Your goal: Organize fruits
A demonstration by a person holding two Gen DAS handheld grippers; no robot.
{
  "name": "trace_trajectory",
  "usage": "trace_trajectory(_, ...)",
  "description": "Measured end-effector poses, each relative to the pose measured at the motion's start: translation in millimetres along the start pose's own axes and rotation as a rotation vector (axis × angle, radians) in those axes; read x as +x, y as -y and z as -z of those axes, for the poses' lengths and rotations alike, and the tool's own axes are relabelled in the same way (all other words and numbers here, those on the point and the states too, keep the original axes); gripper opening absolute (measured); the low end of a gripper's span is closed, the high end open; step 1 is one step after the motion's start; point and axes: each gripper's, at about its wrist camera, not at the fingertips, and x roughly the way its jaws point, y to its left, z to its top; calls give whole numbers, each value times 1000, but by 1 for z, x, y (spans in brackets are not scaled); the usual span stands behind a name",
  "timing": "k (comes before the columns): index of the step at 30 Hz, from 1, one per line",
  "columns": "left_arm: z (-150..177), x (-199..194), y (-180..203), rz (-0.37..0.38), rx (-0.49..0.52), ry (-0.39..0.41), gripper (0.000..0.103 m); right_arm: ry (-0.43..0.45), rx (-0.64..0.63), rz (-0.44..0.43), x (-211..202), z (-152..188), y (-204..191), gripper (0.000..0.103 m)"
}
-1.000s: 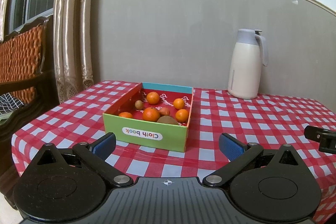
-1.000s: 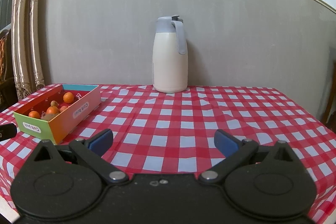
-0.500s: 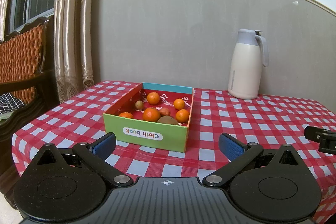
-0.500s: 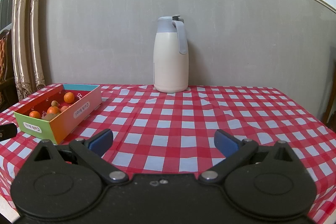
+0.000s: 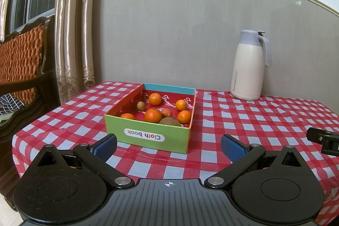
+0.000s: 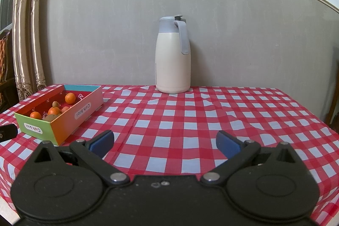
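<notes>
A green "Cloth book" box sits on the red-checked table, holding several oranges, a kiwi and small brown fruits. My left gripper is open and empty, just in front of the box. My right gripper is open and empty over the table's front middle; the box lies to its left. A tip of the right gripper shows at the left wrist view's right edge.
A cream thermos jug with a grey lid stands at the back of the table against the wall. A wooden chair with orange woven back and curtains stand left of the table.
</notes>
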Motion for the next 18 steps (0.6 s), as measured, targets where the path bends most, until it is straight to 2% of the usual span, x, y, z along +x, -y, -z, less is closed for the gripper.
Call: trace_trajectory(18, 0, -1, -1, -4, -1, 0, 103, -1, 1, 0, -1, 0, 0, 103)
